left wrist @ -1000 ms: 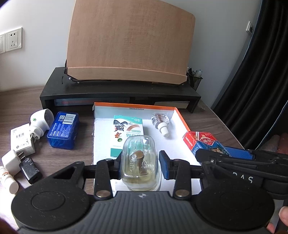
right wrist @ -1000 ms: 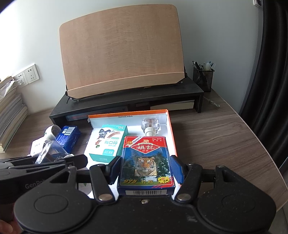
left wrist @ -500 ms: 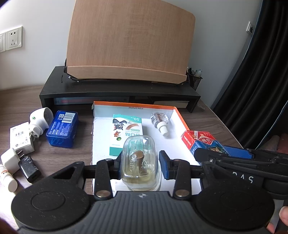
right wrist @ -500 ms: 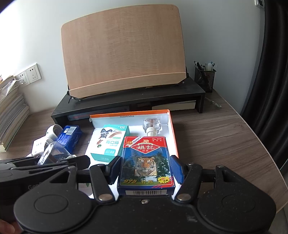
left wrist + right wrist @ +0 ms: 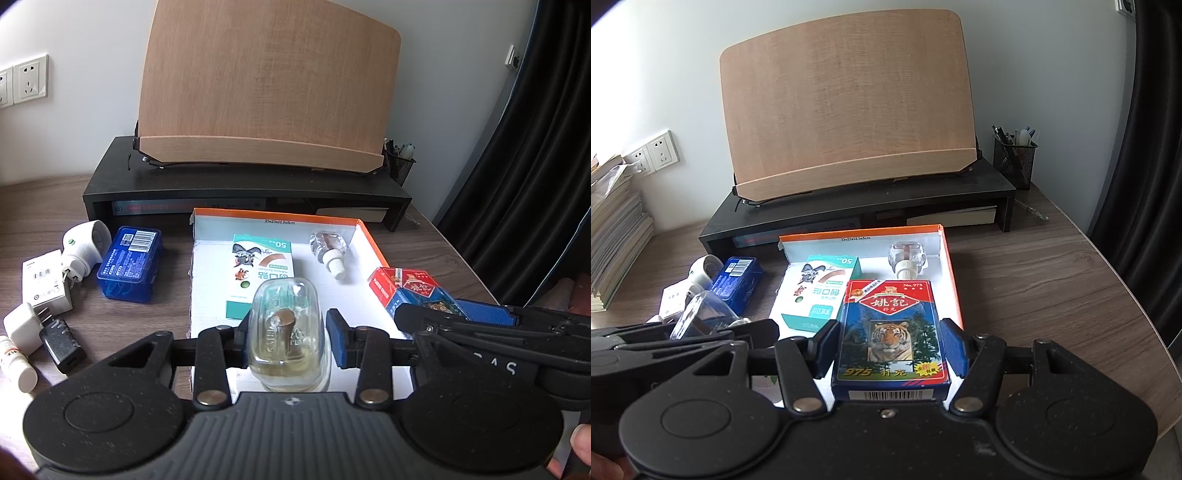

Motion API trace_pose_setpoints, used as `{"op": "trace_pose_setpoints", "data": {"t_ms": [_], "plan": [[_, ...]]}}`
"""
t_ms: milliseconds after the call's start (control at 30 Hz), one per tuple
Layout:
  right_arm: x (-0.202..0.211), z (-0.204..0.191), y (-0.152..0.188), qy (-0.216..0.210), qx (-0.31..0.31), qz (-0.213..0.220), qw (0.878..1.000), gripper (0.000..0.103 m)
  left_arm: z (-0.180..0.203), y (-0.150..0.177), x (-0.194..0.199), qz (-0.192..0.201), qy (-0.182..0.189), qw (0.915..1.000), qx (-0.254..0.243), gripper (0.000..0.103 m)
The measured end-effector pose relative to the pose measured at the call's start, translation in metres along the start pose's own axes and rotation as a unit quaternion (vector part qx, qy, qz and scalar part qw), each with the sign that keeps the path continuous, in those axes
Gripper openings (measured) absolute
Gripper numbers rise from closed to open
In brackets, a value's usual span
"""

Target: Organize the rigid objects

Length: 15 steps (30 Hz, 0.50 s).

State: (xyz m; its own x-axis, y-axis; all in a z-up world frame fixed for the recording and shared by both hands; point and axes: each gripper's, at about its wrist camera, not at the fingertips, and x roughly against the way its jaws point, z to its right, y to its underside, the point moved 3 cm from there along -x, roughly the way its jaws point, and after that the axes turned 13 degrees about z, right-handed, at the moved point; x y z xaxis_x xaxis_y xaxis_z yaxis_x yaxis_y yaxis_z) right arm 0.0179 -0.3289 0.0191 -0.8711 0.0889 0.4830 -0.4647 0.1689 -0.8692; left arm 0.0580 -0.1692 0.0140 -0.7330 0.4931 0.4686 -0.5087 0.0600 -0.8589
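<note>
A shallow cardboard tray with white floor and orange rim (image 5: 364, 230) (image 5: 951, 266) lies on a dark wood-grain bench (image 5: 1052, 273) (image 5: 110, 321), in front of a black monitor riser (image 5: 243, 192) carrying a tilted light-wood board (image 5: 266, 85).

Inside the tray, a white and teal box of adhesive plasters with a cartoon picture (image 5: 260, 275) (image 5: 820, 295) lies flat near the back left. A small clear plastic bottle with a white cap (image 5: 330, 249) (image 5: 907, 258) lies on its side near the back right wall.

The left claw (image 5: 286, 334) is clenched on a clear glass bottle holding yellowish liquid and a brown wick (image 5: 286, 332) (image 5: 701, 314), held over the tray's front part.

The right claw (image 5: 888, 349) (image 5: 480, 325) grasps a blue and red box of playing cards printed with a tiger (image 5: 892, 332) (image 5: 410, 286), held over the tray's right front edge.

Left of the tray, on the bench, lie a translucent blue plastic case with a barcode label (image 5: 129, 264) (image 5: 737, 278), a white round plug-in device (image 5: 83, 247), a white rectangular carton (image 5: 44, 280), a white plug adapter (image 5: 22, 326), a small black adapter (image 5: 62, 347) and a small white tube (image 5: 16, 369).

A black mesh pen cup (image 5: 1014, 160) stands on the riser's right end.
</note>
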Motion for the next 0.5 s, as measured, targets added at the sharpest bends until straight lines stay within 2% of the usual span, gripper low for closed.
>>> {"op": "trace_pose_setpoints", "data": {"t_ms": [500], "plan": [[-0.0024, -0.0014, -0.0003, -0.001, 0.0, -0.001, 1.0, 0.071, 0.0013, 0.0006, -0.002, 0.001, -0.003, 1.0, 0.002, 0.039]]}}
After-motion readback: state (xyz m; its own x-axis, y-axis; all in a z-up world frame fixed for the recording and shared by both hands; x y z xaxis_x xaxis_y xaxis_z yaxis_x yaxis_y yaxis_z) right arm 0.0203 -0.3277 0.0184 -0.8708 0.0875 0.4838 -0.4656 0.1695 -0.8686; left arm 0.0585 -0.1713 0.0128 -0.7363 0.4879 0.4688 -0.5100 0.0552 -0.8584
